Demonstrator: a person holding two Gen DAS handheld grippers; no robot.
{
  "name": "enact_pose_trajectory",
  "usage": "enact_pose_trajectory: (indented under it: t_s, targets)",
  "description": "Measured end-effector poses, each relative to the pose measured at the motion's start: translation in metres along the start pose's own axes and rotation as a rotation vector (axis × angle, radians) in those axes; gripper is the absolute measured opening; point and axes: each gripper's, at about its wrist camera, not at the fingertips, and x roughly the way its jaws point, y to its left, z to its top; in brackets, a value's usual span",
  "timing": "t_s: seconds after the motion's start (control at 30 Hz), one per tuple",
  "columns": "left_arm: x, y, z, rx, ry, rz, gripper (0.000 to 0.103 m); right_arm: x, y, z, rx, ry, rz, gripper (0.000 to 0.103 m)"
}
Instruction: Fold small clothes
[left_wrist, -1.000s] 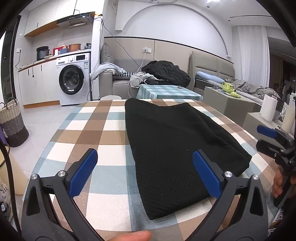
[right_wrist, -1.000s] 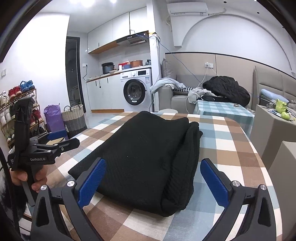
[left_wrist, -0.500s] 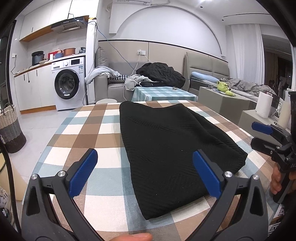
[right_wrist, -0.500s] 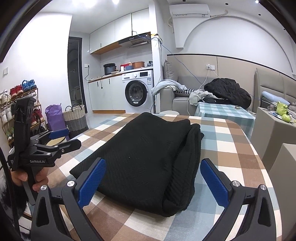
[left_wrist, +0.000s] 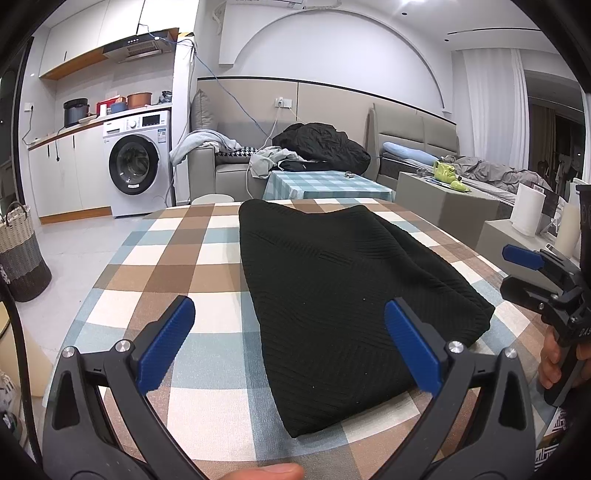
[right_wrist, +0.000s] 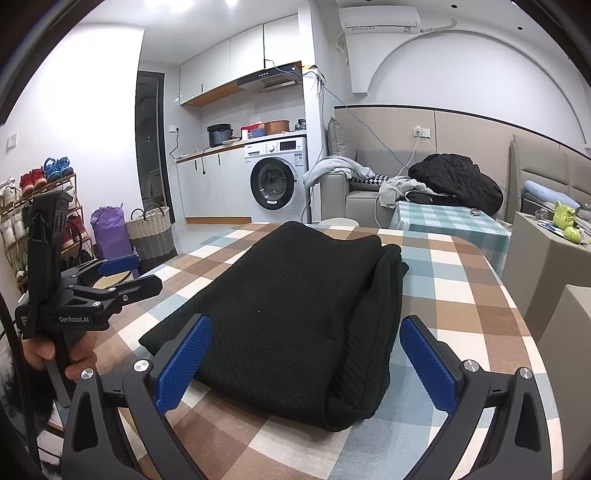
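Checkered tablecloth (left_wrist: 155, 273) fills the foreground, washing machine (left_wrist: 136, 164) back left. Left gripper (left_wrist: 290, 343) hovers over the table's near edge, jaws wide apart, empty. Folded black knit garment (left_wrist: 332, 295) lies flat mid-table. Right gripper (right_wrist: 304, 354) hangs just short of it, jaws spread too.

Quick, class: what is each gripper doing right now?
Left gripper: open, holding nothing.
Right gripper: open, holding nothing, above the black garment.
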Motion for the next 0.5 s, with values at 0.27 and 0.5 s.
enact_pose_trajectory:
  t_s: [0.27,0.5]
  targets:
    - [0.002,-0.0005,-0.0012,-0.009,0.008,-0.002,0.102,0.0005,0.0001,-0.0003,-0.002,0.001,0.003,0.103]
    - [0.0047,0.0,-0.0009,-0.013,0.012,0.002,0.102,0.0003,0.0007,-0.0002,-0.001,0.001,0.002,0.103]
